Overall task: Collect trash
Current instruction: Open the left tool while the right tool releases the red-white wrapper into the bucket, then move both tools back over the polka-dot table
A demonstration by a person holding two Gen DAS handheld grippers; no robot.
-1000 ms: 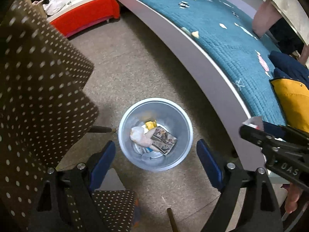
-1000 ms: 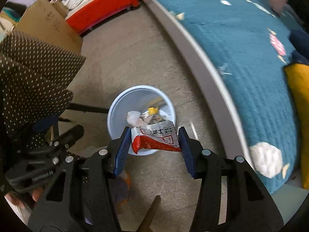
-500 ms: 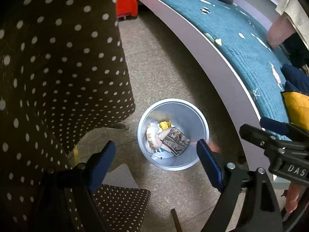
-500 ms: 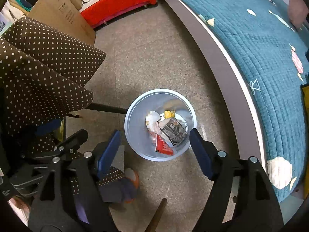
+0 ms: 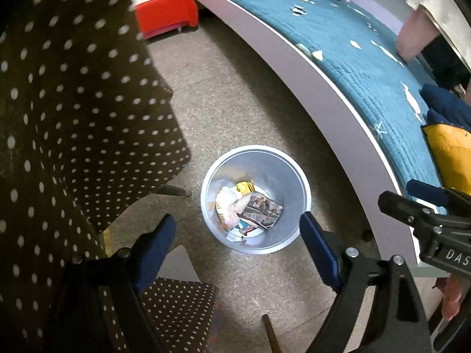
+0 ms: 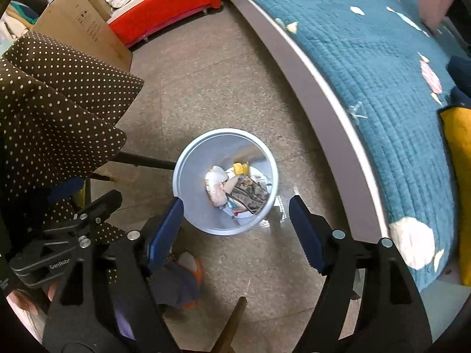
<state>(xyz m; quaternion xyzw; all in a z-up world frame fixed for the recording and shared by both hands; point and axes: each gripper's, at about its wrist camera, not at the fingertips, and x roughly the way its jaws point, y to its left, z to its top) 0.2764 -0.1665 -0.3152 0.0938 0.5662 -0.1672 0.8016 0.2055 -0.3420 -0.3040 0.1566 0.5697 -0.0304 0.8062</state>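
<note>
Both claws point steeply down at a speckled grey floor (image 5: 235,111). The right claw (image 6: 235,220) stands wide apart with nothing between its blue pads, and so does the left claw (image 5: 237,241). Under them sits a round, smooth, pale-blue plastic bin (image 6: 188,182), and the trash (image 6: 235,191) lies at its bottom: crumpled whitish wrappers, a printed glossy packet, a yellow scrap at 12 o'clock. At 9 o'clock hangs brown cloth (image 5: 73,117) with white polka dots. From 12 to 4 o'clock curves a grey bed frame (image 6: 309,67) under a quilted teal blanket (image 6: 382,73) with white and pink patches, a yellow cushion at 3 o'clock. The right view alone shows the other tool's black body, marked "GenRobo", at 8 o'clock, a cardboard box (image 6: 76,26) at 10 o'clock with small unreadable print, and a white scalloped patch at 4 o'clock; the left view alone shows "DAS" on the other tool at 4 o'clock. Farthest, at 11 o'clock, is a red bench (image 6: 173,8).
</note>
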